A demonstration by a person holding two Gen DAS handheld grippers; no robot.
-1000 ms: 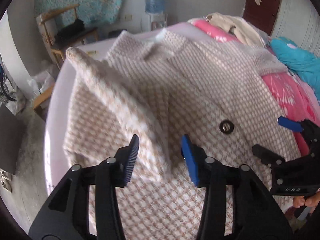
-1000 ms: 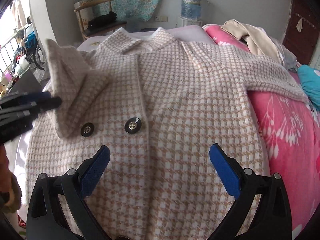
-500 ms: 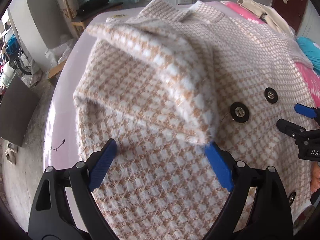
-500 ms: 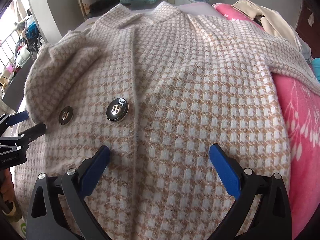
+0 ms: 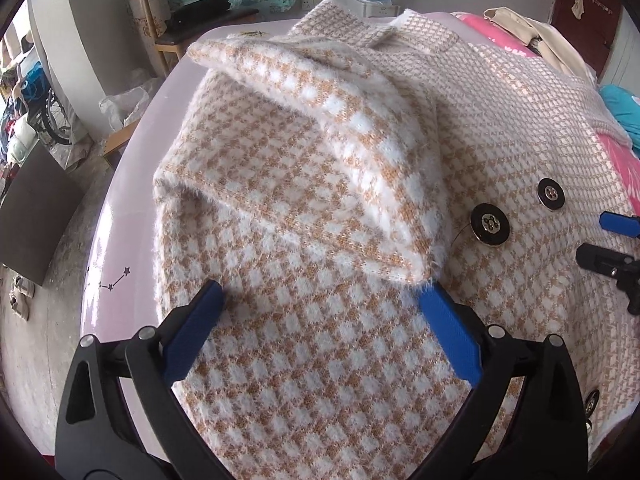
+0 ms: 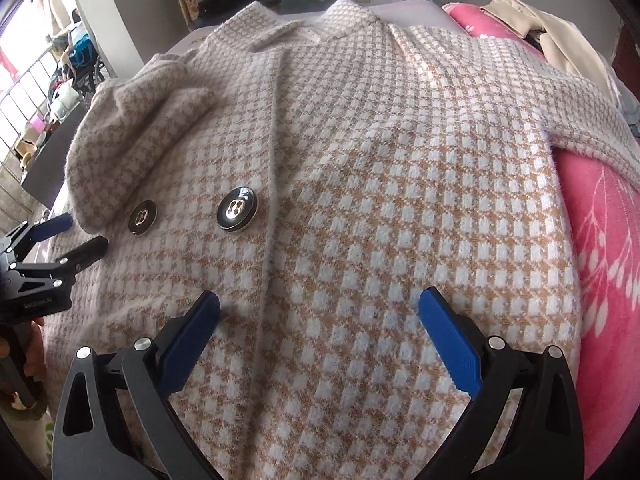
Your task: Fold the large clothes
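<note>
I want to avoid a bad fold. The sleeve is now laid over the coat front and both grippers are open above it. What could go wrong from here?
1. The folded sleeve lies bulged, not flat, so it may slide back off the coat.
2. The left gripper, whose jaws have just been opening, has a pad beside the cuff and may snag the fuzzy knit.
3. The other sleeve lies spread on the pink blanket, still unfolded.

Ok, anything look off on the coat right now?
The sleeve folded across the coat isn't flat: it arches up in a loose hump, cuff end just short of the buttons. A loose thread trails beside one button. Nothing torn or spilled.
</note>
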